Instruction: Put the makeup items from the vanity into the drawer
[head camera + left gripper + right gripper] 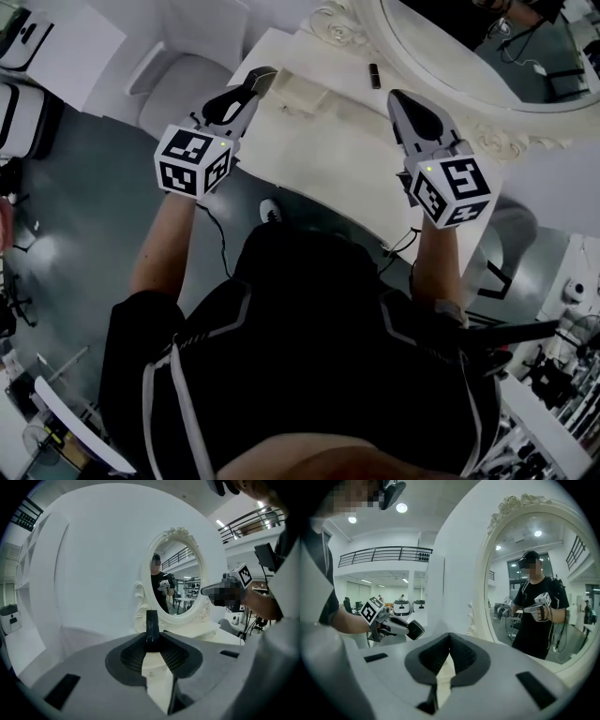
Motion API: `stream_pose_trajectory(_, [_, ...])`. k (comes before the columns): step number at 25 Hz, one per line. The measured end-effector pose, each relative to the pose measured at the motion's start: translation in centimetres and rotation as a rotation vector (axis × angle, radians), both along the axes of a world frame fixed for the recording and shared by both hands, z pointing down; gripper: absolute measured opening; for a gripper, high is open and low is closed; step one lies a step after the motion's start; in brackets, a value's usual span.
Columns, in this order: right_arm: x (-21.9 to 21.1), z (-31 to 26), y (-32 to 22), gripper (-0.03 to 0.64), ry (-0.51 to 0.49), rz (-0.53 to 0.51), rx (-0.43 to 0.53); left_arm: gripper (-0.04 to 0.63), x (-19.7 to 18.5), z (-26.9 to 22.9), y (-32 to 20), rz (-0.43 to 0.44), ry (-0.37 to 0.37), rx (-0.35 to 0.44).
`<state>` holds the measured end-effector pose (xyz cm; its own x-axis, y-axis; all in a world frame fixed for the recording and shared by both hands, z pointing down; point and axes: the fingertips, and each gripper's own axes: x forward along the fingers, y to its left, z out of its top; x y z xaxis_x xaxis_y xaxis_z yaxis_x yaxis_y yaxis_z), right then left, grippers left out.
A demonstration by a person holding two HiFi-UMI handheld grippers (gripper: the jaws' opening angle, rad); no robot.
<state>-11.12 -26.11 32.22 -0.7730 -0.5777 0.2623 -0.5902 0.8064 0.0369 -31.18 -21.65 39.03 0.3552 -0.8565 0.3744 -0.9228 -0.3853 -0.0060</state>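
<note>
My left claw (151, 639) is pinched partway closed on a slim, glossy black makeup stick (151, 620) standing upright between its pads at the white vanity's (337, 159) left edge, while my right claw (450, 638) is closed on nothing.

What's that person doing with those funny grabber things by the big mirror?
A person in black stands at a white vanity with an ornate oval mirror, holding a two-jaw gripper in each hand. The left gripper is clamped on a slim dark makeup item. The right gripper is shut with nothing in it. Another small dark item lies on the vanity near the mirror.
</note>
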Motion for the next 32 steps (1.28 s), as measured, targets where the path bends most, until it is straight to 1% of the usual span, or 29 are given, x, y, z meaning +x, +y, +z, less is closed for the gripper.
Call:
stream_pose_trajectory(3, [0.2,0.4,0.2,0.005,0.024,0.082,-0.003,0.089,0.1,2.1,-1.1,0.097,-0.026,-0.041])
stream_pose_trajectory(5, [0.2,0.8,0.2,0.005,0.037,0.121,-0.010,0.089,0.1,3.7,-1.8,0.162,-0.075,-0.064])
stream_pose_trajectory(9, [0.6,1.7,0.1,0.005,0.050,0.179,-0.020,0.089,0.2,6.8,-4.1,0.255,-0.160,-0.096])
stream_pose_trajectory(12, [1.4,2.6,0.2,0.006,0.050,0.207,-0.045,0.089,1.2,9.3,-5.1,0.338,-0.253,-0.141])
stream_pose_trajectory(15, [2.5,3.1,0.2,0.005,0.049,0.230,-0.067,0.089,2.4,11.2,-6.0,0.413,-0.316,-0.173])
stream_pose_trajectory(18, [3.3,2.9,-0.6,0.006,0.058,0.227,-0.060,0.089,3.4,12.9,-7.5,0.464,-0.358,-0.185])
stream_pose_trajectory(23, [4.8,3.9,-1.0,0.005,0.072,0.258,-0.090,0.089,4.0,16.2,-8.9,0.550,-0.439,-0.247])
stream_pose_trajectory(28, [6.4,5.2,-1.2,0.005,0.091,0.293,-0.115,0.089,4.0,19.3,-10.4,0.614,-0.549,-0.280])
stream_pose_trajectory(32, [7.4,5.9,-1.4,0.006,0.102,0.324,-0.135,0.089,4.2,21.3,-11.3,0.708,-0.622,-0.295])
